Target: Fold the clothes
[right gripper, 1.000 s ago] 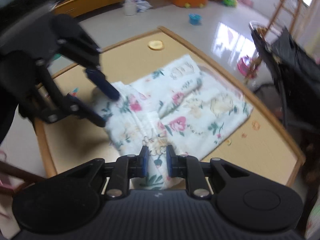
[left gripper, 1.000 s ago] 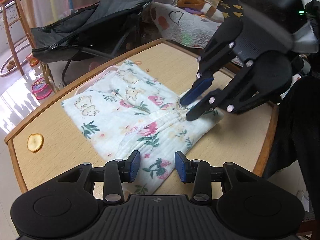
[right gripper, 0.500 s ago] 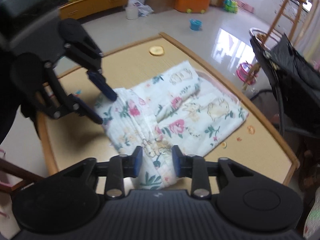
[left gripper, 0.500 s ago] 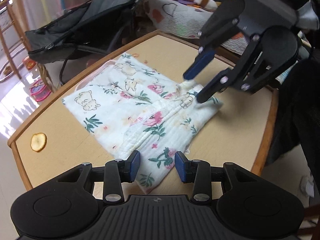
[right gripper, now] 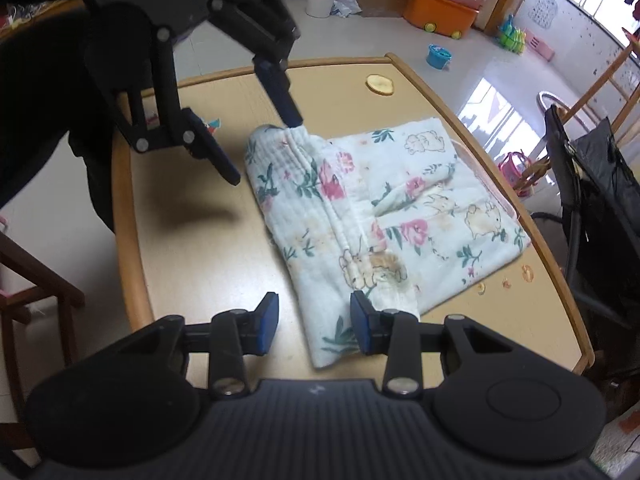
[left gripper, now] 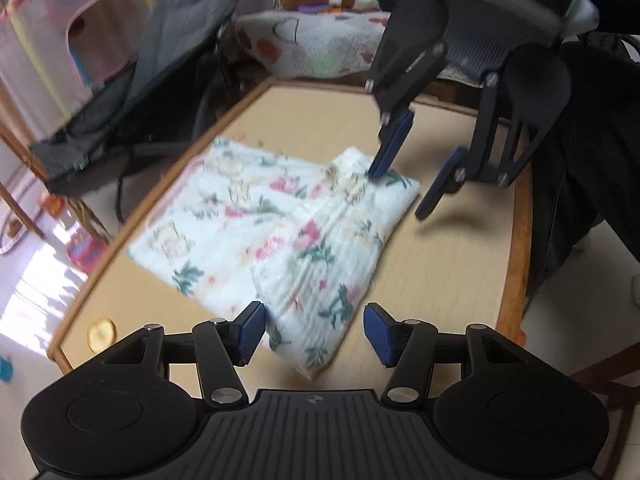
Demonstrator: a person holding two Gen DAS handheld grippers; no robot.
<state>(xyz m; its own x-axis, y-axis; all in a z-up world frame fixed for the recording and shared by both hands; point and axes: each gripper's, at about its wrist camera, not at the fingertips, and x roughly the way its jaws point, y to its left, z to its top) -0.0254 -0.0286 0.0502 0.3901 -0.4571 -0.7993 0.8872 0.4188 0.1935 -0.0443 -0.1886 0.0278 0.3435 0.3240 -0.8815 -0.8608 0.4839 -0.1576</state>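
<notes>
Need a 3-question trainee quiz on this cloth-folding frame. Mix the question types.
1. True or false: the floral cloth lies folded on the table.
2. What else lies on the table, apart from the cloth? A) a round yellow slice B) a mug C) scissors
3. Which tool is clamped on the cloth, the left tool or the right tool?

Key:
1. True.
2. A.
3. Neither. Both tools' jaws are opening, and the cloth sits between the pads unpressed.

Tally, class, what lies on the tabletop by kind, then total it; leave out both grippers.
Floral folded garment: 1
Dried fruit slice: 1
Small orange crumbs: 3
Total: 5
</notes>
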